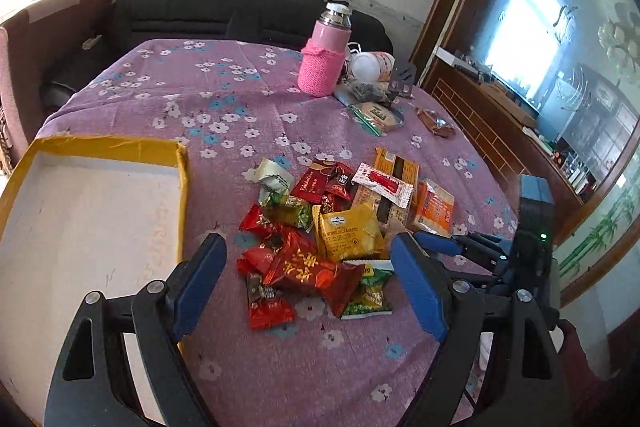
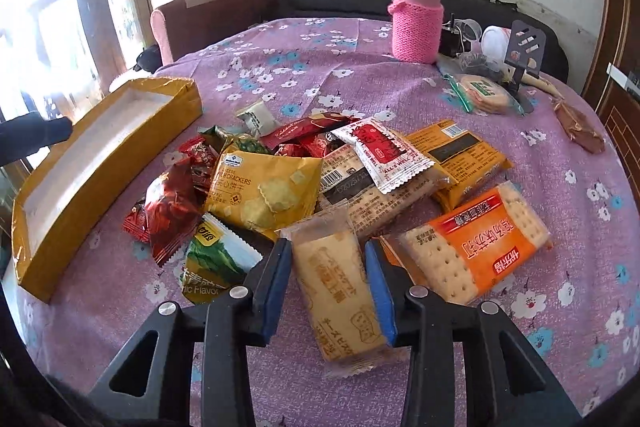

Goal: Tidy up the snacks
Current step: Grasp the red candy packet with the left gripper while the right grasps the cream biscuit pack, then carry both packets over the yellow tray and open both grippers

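Observation:
A pile of snack packets (image 1: 332,219) lies on the purple flowered tablecloth. My left gripper (image 1: 308,259) is open above the near side of the pile, over a red packet (image 1: 308,269), holding nothing. My right gripper (image 2: 326,259) is shut on a clear beige biscuit pack (image 2: 340,287), which lies lengthwise between its blue pads (image 2: 278,279). Next to it lie an orange cracker pack (image 2: 472,247), a yellow sandwich cracker bag (image 2: 264,187) and a green garlic flavour packet (image 2: 216,263). The right gripper also shows at the right of the left wrist view (image 1: 460,247).
A shallow yellow box with a white inside (image 1: 182,163) sits at the left of the pile; it also shows in the right wrist view (image 2: 120,163). A pink flask (image 1: 324,63) and clutter stand at the far right. A sofa runs behind the table.

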Demonstrator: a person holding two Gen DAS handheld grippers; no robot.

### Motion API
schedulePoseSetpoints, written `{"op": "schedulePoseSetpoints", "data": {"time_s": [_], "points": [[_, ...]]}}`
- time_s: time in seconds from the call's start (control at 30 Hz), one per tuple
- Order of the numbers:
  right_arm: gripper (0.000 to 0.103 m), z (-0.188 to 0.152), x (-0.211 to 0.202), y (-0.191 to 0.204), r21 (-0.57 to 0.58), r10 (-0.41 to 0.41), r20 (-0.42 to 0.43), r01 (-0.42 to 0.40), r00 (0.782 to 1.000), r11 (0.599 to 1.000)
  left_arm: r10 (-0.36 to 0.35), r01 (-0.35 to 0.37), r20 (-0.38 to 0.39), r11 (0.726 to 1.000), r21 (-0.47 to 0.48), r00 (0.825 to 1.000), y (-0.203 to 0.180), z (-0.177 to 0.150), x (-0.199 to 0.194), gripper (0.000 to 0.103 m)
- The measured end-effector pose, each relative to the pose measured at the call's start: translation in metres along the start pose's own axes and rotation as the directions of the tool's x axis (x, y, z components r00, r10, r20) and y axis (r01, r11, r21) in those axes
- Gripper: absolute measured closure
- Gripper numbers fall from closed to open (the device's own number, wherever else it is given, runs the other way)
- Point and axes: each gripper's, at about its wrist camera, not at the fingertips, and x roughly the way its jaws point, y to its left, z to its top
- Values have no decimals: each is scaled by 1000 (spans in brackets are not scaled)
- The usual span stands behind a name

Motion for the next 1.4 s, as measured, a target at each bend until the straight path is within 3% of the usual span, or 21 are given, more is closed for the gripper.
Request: {"op": "schedulePoseSetpoints", "data": {"time_s": [0.2, 0.3, 0.33, 0.4, 0.53, 0.63, 0.73, 0.9, 0.97, 1.0, 1.2, 1.4], "points": [[65, -2, -1, -14, 69, 64, 7, -64, 998, 996, -17, 13, -186, 1000, -20, 982, 5, 2, 68, 20], [65, -3, -1, -18, 89, 85, 9, -85, 996, 992, -4, 2, -250, 1000, -11, 968, 1, -11, 79, 59], [65, -3, -1, -20, 93, 88, 8, -89, 996, 992, -1, 2, -253, 1000, 4, 967, -4, -16, 77, 67], [65, -3, 0, -22, 109, 97, 4, -97, 995, 989, -27, 33, -264, 999, 19, 964, -12, -23, 69, 73], [65, -3, 0, -21, 114, 97, -3, -96, 995, 989, -20, 41, -243, 996, 82, 970, -28, -36, 44, 73], [65, -3, 1, -21, 115, 99, -5, -97, 995, 989, -27, 40, -237, 998, 51, 971, -28, -44, 30, 67], [63, -4, 3, -20, 113, 101, -13, -99, 995, 989, 22, -12, -219, 999, 46, 975, -30, -50, 33, 57], [61, -6, 8, -17, 102, 90, -35, -86, 995, 991, 86, -74, -212, 995, 60, 973, -38, -53, 58, 53], [61, -7, 10, -16, 96, 85, -44, -80, 995, 992, 121, -107, -208, 991, 77, 971, -39, -55, 66, 55], [61, -7, 9, -15, 90, 81, -43, -77, 996, 993, 117, -105, -212, 992, 71, 970, -37, -56, 69, 73], [68, -8, 7, -15, 91, 86, -33, -83, 996, 992, 100, -101, -153, 995, 3, 983, -24, -58, 47, 74], [69, -6, -6, -24, 139, 83, 31, -87, 996, 986, 57, -59, -19, 994, -92, 998, -2, -54, -21, 74]]}}
